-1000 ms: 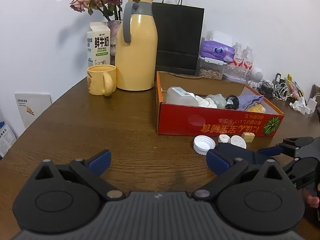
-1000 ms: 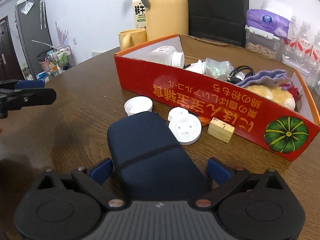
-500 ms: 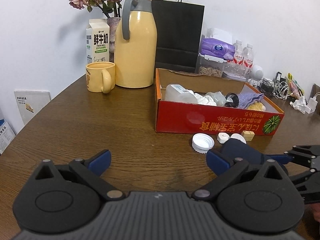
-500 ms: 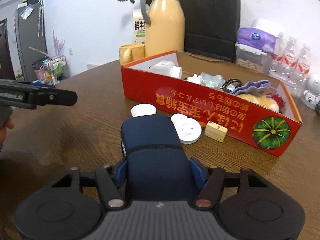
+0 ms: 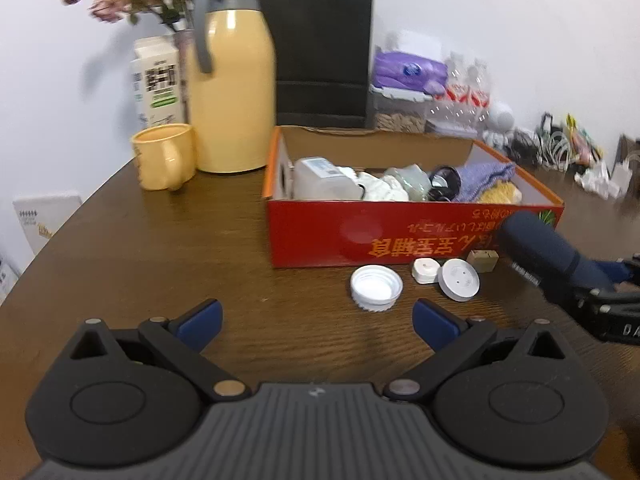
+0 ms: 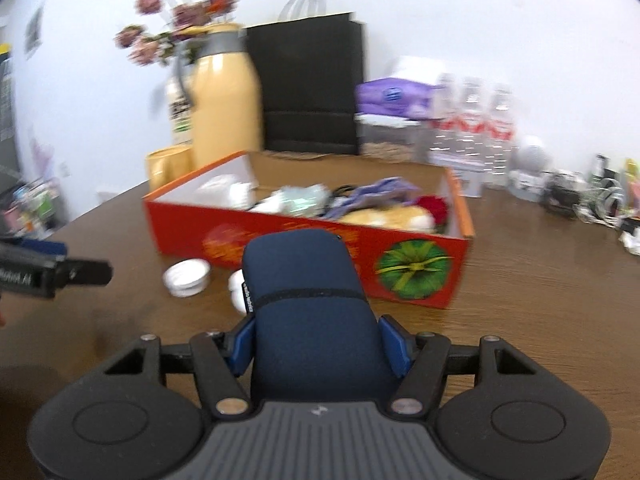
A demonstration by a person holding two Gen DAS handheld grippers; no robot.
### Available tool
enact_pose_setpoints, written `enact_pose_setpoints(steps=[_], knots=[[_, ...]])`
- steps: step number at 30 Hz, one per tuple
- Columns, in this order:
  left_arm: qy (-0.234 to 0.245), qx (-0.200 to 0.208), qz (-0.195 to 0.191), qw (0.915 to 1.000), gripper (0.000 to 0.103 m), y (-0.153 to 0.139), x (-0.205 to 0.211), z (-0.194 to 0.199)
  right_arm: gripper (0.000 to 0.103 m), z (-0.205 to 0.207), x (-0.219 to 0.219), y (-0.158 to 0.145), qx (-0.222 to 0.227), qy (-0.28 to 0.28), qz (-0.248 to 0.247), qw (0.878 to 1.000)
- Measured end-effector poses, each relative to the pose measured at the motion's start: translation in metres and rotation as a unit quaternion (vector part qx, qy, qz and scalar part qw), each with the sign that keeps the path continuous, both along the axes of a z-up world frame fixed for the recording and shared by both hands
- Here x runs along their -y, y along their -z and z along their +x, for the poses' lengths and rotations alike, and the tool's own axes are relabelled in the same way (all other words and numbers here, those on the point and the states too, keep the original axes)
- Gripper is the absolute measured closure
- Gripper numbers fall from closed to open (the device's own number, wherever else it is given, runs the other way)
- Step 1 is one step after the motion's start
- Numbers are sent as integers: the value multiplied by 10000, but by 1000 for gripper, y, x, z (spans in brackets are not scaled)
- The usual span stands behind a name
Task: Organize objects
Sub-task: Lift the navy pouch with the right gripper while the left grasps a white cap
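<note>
My right gripper [image 6: 320, 342] is shut on a dark blue soft case [image 6: 304, 292] and holds it above the table, in front of the red cardboard box [image 6: 276, 236]. The case also shows at the right of the left wrist view [image 5: 540, 248]. The box [image 5: 360, 236] holds a white bottle, crumpled items, a purple cloth and a plush toy. On the table before it lie a white cap [image 5: 376, 288], two small white discs [image 5: 458, 279] and a small tan block [image 5: 483, 260]. My left gripper [image 5: 316, 322] is open and empty over the bare table.
A yellow thermos [image 5: 230, 92], a yellow mug [image 5: 164, 156], a milk carton [image 5: 158, 84] and dried flowers stand at the back left. A black paper bag [image 5: 320, 56], tissue packs, water bottles and tangled cables line the back wall.
My right gripper closed on the blue case and lifted it off the table towards the box. My left gripper stayed open and shifted slightly.
</note>
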State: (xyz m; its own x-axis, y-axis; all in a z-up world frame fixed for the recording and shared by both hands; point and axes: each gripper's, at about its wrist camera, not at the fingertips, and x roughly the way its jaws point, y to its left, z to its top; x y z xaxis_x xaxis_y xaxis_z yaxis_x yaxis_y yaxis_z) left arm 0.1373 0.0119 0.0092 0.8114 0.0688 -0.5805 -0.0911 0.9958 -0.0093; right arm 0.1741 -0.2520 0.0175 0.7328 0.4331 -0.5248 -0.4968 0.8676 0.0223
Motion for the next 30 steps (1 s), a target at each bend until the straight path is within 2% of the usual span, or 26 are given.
enact_pose_setpoints(steps=[8,14,16,18,19,21,24,30], knots=[[298,-329,434,9981,0,17,34,47,40,11,12,8,-46,313,156,9994],[107,-319,307,9990,1,32,38,69,40,12,10,12,-52,317,174,9993],[111,-306,232,9992,7,34,36,72,40,11,9,14,-64,297,158,9994],[103,-316,116,9994,28,35,33,73,40,10,8,15,-65,282,154,9995],[114,-337,63,9993,33,36,31,73,40,10,8,16,-60,269,156,9995],[164,-380,-4,9991,62,38,30,75,40,10,7,16,-47,255,153,9995],[253,-276,-125,9992,62,37,29,73,40,9,6,17,-47,247,150,9996],[208,-97,-69,9997,62,33,30,66,40,7,6,17,26,231,128,9996]])
